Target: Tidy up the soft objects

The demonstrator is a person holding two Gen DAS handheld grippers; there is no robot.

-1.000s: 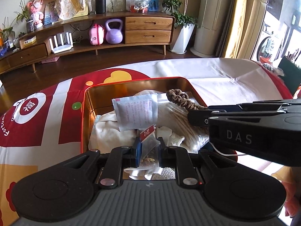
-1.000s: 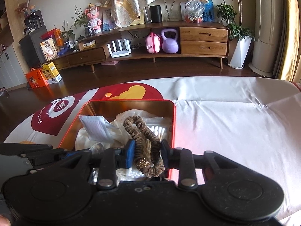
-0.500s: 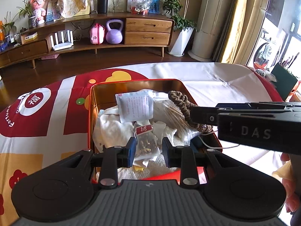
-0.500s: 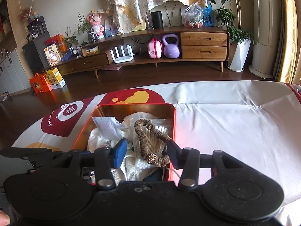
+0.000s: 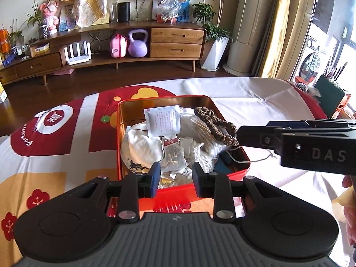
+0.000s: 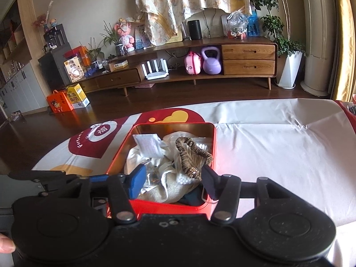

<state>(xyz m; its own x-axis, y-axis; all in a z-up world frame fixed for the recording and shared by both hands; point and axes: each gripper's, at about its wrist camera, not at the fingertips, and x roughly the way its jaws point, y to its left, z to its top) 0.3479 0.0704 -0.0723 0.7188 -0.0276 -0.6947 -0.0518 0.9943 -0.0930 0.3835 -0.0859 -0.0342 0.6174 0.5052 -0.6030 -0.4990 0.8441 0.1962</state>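
Note:
A red tin point(image 5: 184, 189) on the tablecloth is filled with soft things: a brown scrunchie point(image 5: 213, 122), a white printed sachet point(image 5: 162, 120), a clear tea-bag pouch point(image 5: 173, 153) and a white cloth point(image 5: 142, 142). My left gripper point(image 5: 175, 178) hangs open over the tin's near wall, with the pouch lying loose just beyond its fingertips. My right gripper point(image 6: 173, 178) has its jaws opening. The scrunchie point(image 6: 191, 153) rests in the tin ahead of them, untouched by the pads. In the left wrist view the right gripper point(image 5: 239, 134) comes in from the right, beside the scrunchie's beaded end.
The tin point(image 6: 160, 204) sits on a red, white and yellow tablecloth point(image 5: 55, 133); its white part point(image 6: 278, 151) stretches to the right. A dark green pen holder point(image 5: 331, 98) stands at the far right edge. A person's hand point(image 5: 349, 200) holds the right gripper.
The left gripper let go of the tea-bag pouch and the right let go of the scrunchie; both now lie in the tin. Both grippers drew back and up, jaws wider.

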